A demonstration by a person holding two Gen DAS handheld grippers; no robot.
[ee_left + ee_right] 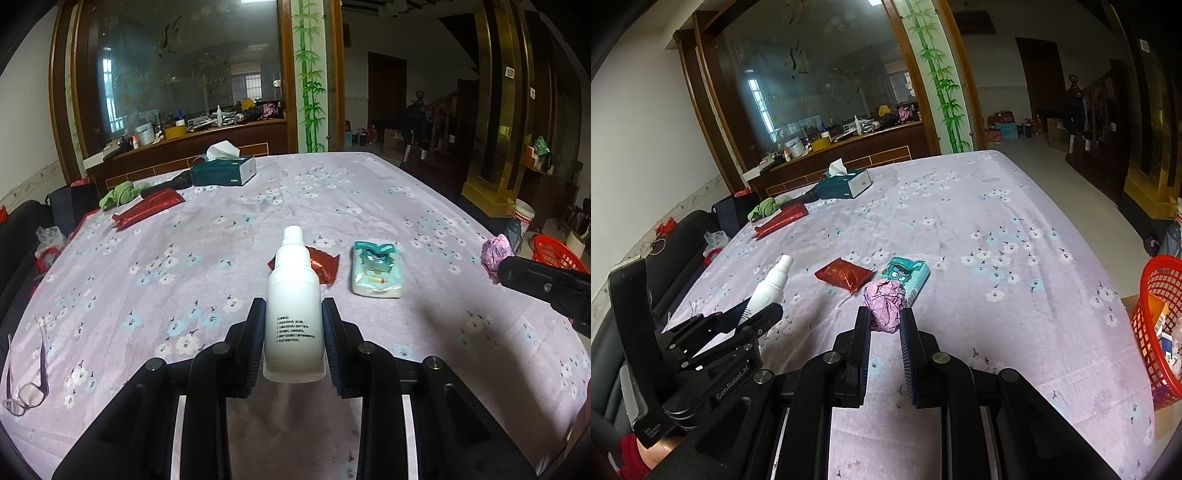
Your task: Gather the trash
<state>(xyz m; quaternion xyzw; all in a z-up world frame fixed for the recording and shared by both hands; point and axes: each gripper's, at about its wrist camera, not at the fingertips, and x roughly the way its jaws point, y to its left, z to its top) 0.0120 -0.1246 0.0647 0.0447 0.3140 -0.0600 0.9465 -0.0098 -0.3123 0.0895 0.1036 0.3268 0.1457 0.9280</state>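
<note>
My left gripper (pixel 293 314) is shut on a white spray bottle (pixel 293 306), held above the floral tablecloth with its nozzle pointing away; the same bottle (pixel 768 288) and left gripper (pixel 753 314) show at the left of the right wrist view. My right gripper (pixel 885 321) is shut on a crumpled pink paper ball (pixel 884 304), lifted over the table; the ball (pixel 495 254) also shows at the right edge of the left wrist view. On the cloth lie a small red wrapper (pixel 844 275) and a teal tissue pack (pixel 907 275).
A red mesh basket (pixel 1160 325) with items inside stands off the table's right edge. Far left on the table (pixel 332 192) are a long red packet (pixel 147 208), a green cloth (pixel 122 194) and a teal tissue box (pixel 223 170). Glasses (pixel 27 384) lie near left.
</note>
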